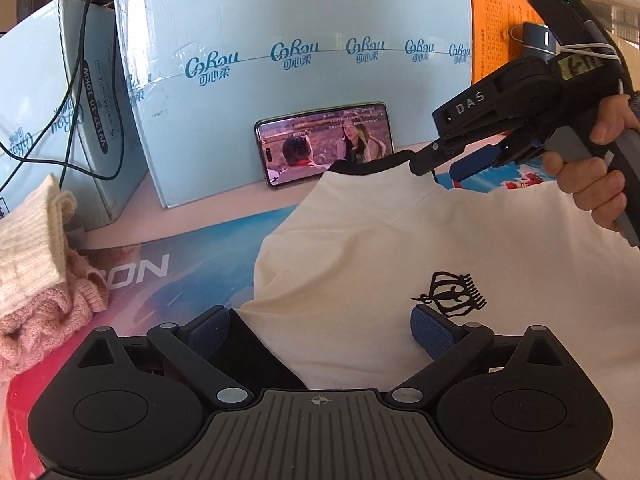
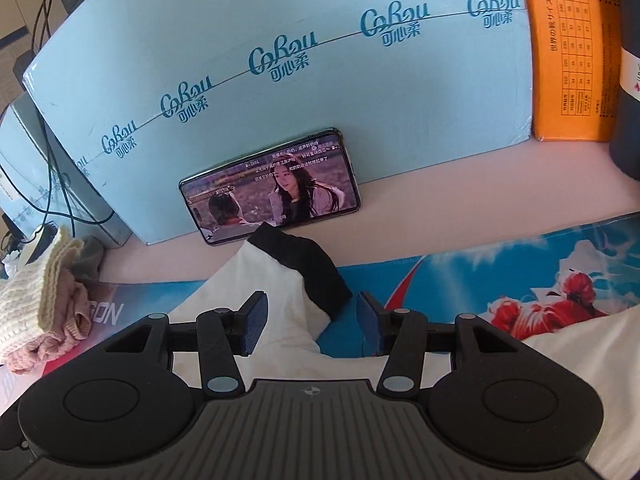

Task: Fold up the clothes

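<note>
The left gripper [image 1: 320, 326] had its fingers spread wide over the near edge of the cream shirt [image 1: 400, 240], gripping nothing. The right gripper [image 2: 308, 324] had its fingers partly apart, empty, with the shirt's black-cuffed sleeve [image 2: 312, 268] lying between and just beyond them. The shirt lay spread on a printed mat [image 2: 460, 276] on the counter [image 2: 460, 208]. At the far left sat one pile of knitwear [image 1: 36, 260]. One phone [image 1: 324, 144] leaned against the larger of two pale blue boxes [image 1: 300, 12] at the far side, with one orange box [image 2: 568, 60] to the right.
</note>
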Motion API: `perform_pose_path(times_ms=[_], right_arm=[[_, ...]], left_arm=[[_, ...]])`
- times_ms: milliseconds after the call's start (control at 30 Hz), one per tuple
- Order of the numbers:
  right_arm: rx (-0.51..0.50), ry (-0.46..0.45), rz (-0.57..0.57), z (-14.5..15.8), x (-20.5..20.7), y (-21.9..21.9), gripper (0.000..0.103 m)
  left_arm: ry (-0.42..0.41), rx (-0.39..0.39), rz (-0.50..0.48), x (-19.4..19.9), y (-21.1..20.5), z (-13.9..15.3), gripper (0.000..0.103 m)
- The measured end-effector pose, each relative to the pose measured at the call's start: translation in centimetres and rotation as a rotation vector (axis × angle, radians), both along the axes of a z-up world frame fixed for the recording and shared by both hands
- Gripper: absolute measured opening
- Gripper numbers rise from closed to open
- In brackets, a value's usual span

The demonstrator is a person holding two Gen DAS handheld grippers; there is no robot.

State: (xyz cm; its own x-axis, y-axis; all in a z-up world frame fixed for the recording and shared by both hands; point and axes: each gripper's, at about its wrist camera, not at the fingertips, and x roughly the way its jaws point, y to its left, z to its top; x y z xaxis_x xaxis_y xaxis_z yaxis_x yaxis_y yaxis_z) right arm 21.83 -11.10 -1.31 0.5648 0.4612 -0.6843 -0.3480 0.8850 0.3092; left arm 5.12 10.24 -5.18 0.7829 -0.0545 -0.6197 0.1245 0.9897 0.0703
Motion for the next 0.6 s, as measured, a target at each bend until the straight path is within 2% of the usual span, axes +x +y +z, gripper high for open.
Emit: perform_pose_path(times_ms=[67,100,133,233,300,367,400,433,533,600], right_arm=[[-0.096,-0.038,-0.025,-0.8,0.7,1.8,0.03],[-0.139,-0.06,-0.031,-1.2,0.9,2.4,0.015],[-0.163,-0.077,-0.04,-1.4,0.9,2.6,0.014],[-0.208,-0.107,-0.078,-1.4,0.7,2.9,0.014],[-0.202,-0.107,-0.089,-1.2,0.8,2.6,0.016],[-0.185,-0.104,-0.099,-0.9,1.0,2.2,0.027],[-0.185,-0.11,-0.114,-0.7,1.0,2.0,0.041],[-0.185,-0.133,-0.125,-0.3,0.7,1.8,0.044],[-0.153,-0.231,-0.117,1.0,-0.5,2.0,0.044],[-0.105,-0.262,-0.086,1.5,-1.2,2.0,0.044]], left_arm=[[0.004,-0.004,0.002,0.0,0.1,0.0,0.099],[0.006,-0.007,0.003,0.0,0.1,0.0,0.099],[0.008,-0.008,0.005,0.0,0.2,0.0,0.099],[0.014,-0.008,0.007,0.1,0.2,0.0,0.099],[0.014,-0.007,0.007,0.1,0.1,-0.1,0.099],[0.012,-0.007,0.008,0.1,0.2,-0.1,0.099],[0.011,-0.008,0.009,0.1,0.2,-0.1,0.099],[0.01,-0.008,0.01,0.1,0.2,-0.1,0.099],[0.003,-0.006,0.014,0.0,0.2,-0.1,0.099],[0.004,-0.003,0.017,0.0,0.2,-0.1,0.099]])
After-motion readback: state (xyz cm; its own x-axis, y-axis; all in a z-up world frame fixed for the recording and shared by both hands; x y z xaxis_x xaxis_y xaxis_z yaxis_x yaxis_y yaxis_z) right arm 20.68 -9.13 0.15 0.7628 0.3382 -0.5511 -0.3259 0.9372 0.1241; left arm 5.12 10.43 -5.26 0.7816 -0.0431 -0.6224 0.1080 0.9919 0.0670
